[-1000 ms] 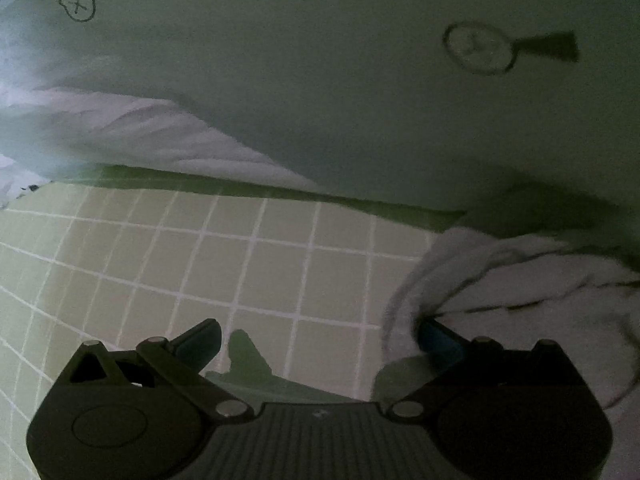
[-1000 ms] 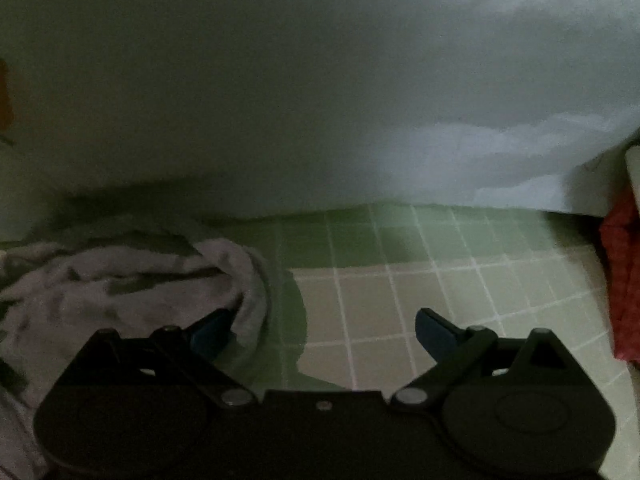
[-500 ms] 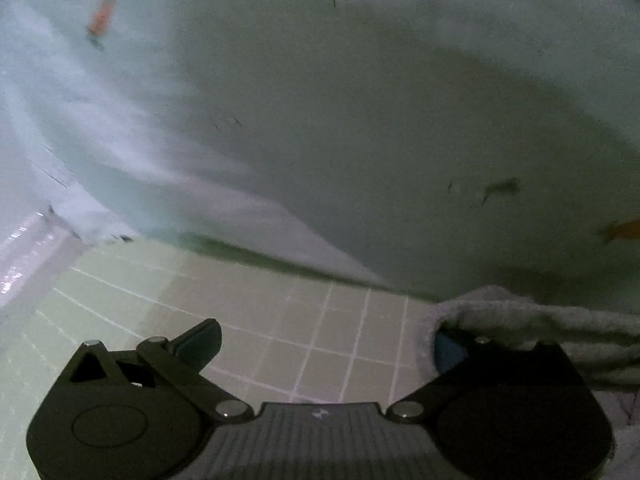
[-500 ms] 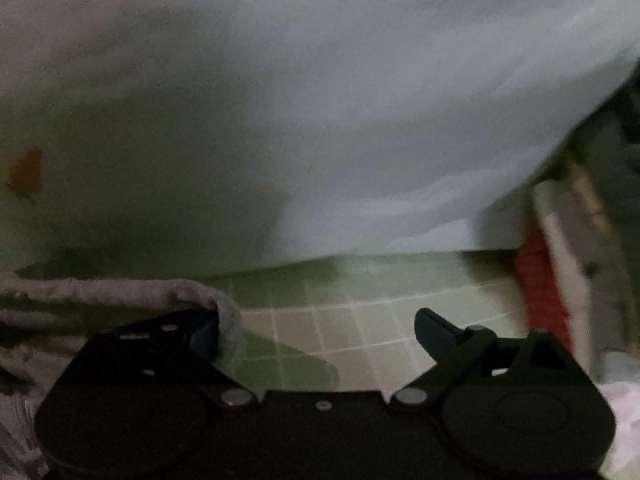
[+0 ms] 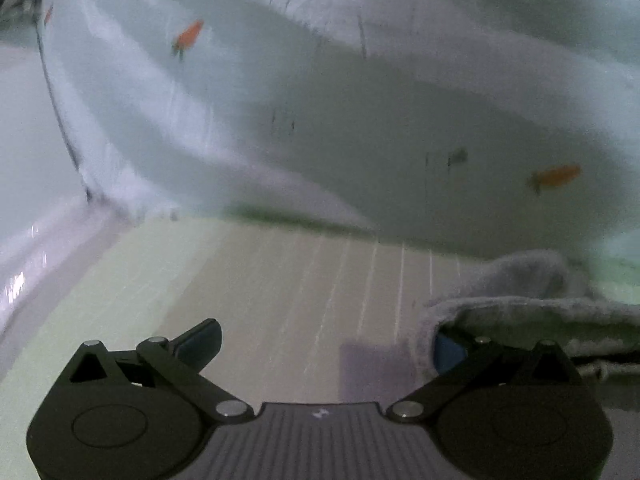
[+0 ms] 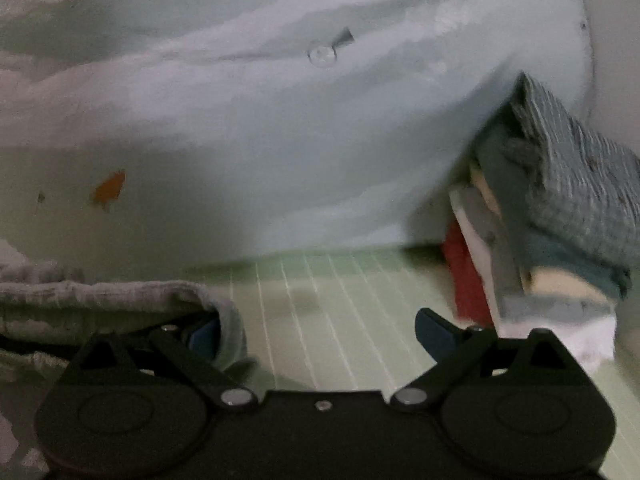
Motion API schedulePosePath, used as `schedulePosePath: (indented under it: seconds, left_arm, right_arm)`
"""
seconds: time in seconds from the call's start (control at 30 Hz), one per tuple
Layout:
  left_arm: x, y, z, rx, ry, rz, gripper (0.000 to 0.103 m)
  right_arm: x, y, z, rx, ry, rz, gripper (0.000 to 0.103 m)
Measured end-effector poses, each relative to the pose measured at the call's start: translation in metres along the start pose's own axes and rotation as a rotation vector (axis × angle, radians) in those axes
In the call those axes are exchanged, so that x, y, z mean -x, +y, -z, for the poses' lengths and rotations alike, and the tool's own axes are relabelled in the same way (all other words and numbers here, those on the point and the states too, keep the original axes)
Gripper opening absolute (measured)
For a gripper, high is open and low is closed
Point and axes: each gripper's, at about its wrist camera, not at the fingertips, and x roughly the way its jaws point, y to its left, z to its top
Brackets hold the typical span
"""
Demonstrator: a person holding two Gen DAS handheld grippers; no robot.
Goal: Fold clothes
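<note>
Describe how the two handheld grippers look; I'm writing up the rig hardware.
Both look alike: a black body with two round side housings, angled black linkage arms on silver pivot pins, and blue fingertip pads. The left gripper has a ribbed grey centre plate with a small white mark; the right gripper has a plain black centre. No cables or sleeves show.

Dim, uneven light. Pale green gridded mat (image 5: 304,280) with white lines covers the table. Behind it hangs pale mint cloth (image 6: 280,140) printed with small orange shapes. Left edge: glossy whitish surface (image 5: 24,264), blurred.
</note>
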Motion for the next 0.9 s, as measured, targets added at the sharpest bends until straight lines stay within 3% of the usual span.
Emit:
schedulePosePath:
  seconds: [0.2,0.4,0.53,0.9]
  left_arm:
    - [-0.018,0.001,0.04,-0.006,0.178,0.01,0.103]
    - [-0.039,0.006,0.051,0.014,0.286,0.041,0.103]
    - [-0.032,0.011,0.046,0.031,0.279,0.07,0.103]
    - [0.039,0.018,0.039,0.027,0.134,0.211,0.103]
  right_arm:
    - [0.001,0.0,0.046,0.026,0.138,0.011,0.099]
    - [-0.008,0.007,0.061,0.061,0.219,0.008,0.099]
    - [-0.005,0.011,0.06,0.065,0.216,-0.019,0.099]
    - [0.062,0.015,0.053,0.06,0.11,-0.154,0.099]
